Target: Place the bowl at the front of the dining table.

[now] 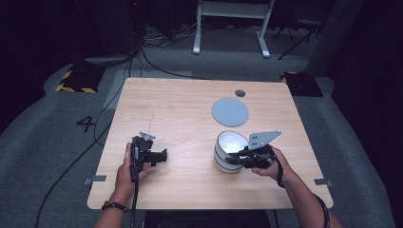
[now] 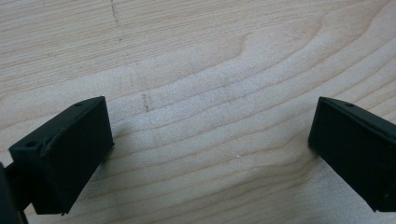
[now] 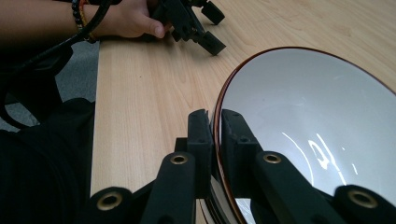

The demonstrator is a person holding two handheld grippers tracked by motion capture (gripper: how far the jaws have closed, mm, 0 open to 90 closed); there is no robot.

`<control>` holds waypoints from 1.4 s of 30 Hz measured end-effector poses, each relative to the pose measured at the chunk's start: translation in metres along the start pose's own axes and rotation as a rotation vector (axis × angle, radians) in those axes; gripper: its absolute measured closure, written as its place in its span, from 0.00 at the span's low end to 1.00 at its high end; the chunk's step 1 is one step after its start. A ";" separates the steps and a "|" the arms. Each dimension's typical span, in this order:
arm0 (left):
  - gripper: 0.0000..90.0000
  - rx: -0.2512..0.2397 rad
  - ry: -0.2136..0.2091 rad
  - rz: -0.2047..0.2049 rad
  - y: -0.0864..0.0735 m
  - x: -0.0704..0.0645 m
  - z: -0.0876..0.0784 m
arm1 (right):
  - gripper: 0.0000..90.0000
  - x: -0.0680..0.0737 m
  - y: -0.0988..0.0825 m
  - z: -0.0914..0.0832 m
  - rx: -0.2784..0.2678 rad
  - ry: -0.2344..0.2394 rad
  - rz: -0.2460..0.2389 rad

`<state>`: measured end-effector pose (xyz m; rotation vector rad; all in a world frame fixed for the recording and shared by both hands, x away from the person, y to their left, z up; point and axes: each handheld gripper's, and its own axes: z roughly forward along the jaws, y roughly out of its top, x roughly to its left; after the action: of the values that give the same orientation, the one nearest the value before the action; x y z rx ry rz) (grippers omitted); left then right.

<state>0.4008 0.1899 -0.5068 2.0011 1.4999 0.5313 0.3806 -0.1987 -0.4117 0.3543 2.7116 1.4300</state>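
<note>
White bowls: stacked near the table's front right, top one empty
Right gripper: clamped on top bowl's rim
Left gripper: jaws wide apart, holding nothing, front left
Grey disc: flat, beyond the bowls

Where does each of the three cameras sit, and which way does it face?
High view: above the person's side, facing forward and down on the table; both forearms show.
Left gripper view: on the left gripper, facing bare wood; open jaws.
Right gripper view: on the right gripper, clamping the bowl rim.
Shared: bowl, left hand.
</note>
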 end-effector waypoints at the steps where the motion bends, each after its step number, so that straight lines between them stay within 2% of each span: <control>1: 0.00 0.000 0.000 0.000 0.000 0.000 0.000 | 0.92 0.000 0.000 0.000 0.000 0.000 0.000; 7: 0.00 0.000 0.000 0.000 0.000 0.000 0.000 | 0.92 0.000 0.001 -0.001 0.002 0.004 -0.007; 15: 0.00 0.000 0.000 0.000 0.000 0.000 0.000 | 0.91 -0.001 0.005 -0.008 -0.036 0.016 -0.012; 24: 0.00 0.000 0.000 0.000 0.000 0.000 0.000 | 0.91 -0.003 0.007 -0.018 -0.077 -0.014 -0.008; 42: 0.00 0.000 0.000 0.001 0.000 0.000 0.000 | 0.91 -0.005 0.012 -0.028 -0.093 -0.046 -0.023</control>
<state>0.4008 0.1899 -0.5068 2.0020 1.4992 0.5310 0.3837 -0.2157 -0.3863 0.3449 2.5945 1.5162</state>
